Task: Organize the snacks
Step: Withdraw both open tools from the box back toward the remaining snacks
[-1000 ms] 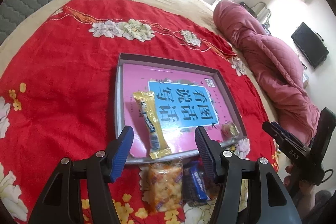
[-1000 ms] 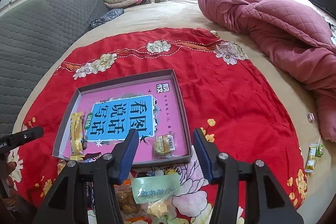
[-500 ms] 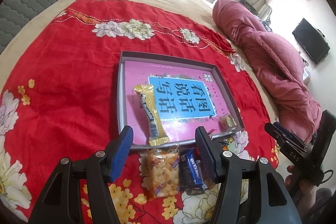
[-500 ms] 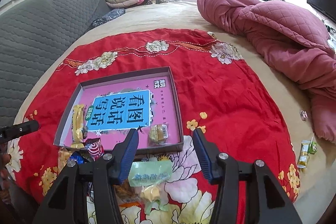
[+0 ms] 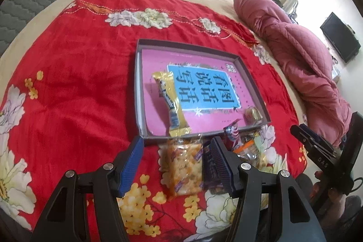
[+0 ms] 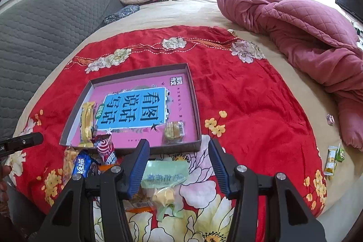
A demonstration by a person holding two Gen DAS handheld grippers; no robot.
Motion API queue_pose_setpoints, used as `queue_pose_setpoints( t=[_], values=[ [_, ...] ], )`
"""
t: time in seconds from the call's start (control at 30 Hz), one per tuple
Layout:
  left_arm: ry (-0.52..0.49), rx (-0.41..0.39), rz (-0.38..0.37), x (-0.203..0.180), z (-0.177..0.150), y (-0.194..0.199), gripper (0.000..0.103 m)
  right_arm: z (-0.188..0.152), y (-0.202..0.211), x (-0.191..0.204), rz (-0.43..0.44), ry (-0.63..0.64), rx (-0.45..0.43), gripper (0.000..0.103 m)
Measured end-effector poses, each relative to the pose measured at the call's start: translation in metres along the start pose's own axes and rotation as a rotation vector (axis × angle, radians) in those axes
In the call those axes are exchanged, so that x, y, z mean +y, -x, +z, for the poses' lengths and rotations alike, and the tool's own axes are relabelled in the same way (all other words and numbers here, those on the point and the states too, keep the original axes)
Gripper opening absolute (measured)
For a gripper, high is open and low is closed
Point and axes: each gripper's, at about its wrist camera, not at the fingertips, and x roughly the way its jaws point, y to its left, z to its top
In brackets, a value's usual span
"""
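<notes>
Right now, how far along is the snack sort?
Done: two snacks lie in the tray, a yellow bar and a small gold pack.
In hand: nothing. The left tongs and right tongs are both open, hovering over the pile.
Left: the orange pack, green pack, swirl candy and blue pack beside the tray, plus strays at the bed's edge.

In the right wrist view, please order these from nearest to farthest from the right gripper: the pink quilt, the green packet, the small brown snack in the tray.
1. green packet, between the right gripper fingers
2. small brown snack, in the tray's near right corner
3. pink quilt, far right
</notes>
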Motion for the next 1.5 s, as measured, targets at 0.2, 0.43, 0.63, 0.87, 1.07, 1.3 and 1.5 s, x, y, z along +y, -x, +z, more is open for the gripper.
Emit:
queue_pose_setpoints(
  t=[0.2, 0.43, 0.63, 0.87, 1.07, 1.3, 1.5],
  values=[
    [-0.005, 0.034, 0.013, 0.001, -0.008, -0.007, 0.063, -0.007, -0.002, 0.001, 0.007, 0.002, 0.011, 0.054],
    [-0.025, 0.078, 0.024, -0.004, -0.017, -0.017, 0.063, -0.016, -0.004, 0.005, 0.014, 0.025, 0.028, 0.054],
    [-0.039, 0.122, 0.035, -0.008, -0.025, -0.032, 0.063, -0.024, -0.009, 0.005, 0.02, 0.03, 0.046, 0.054],
    [-0.039, 0.15, 0.035, -0.008, -0.031, -0.047, 0.063, -0.033, -0.016, 0.002, 0.03, 0.02, 0.068, 0.054],
    [-0.039, 0.163, 0.022, -0.01, -0.033, -0.057, 0.063, -0.042, -0.024, 0.0, 0.046, 0.015, 0.095, 0.054],
    [-0.049, 0.177, 0.022, -0.013, -0.034, -0.066, 0.063, -0.048, -0.032, -0.004, 0.059, 0.0, 0.123, 0.054],
    [-0.047, 0.184, 0.035, -0.013, -0.033, -0.072, 0.063, -0.051, -0.037, -0.003, 0.072, -0.001, 0.143, 0.067]
  ],
)
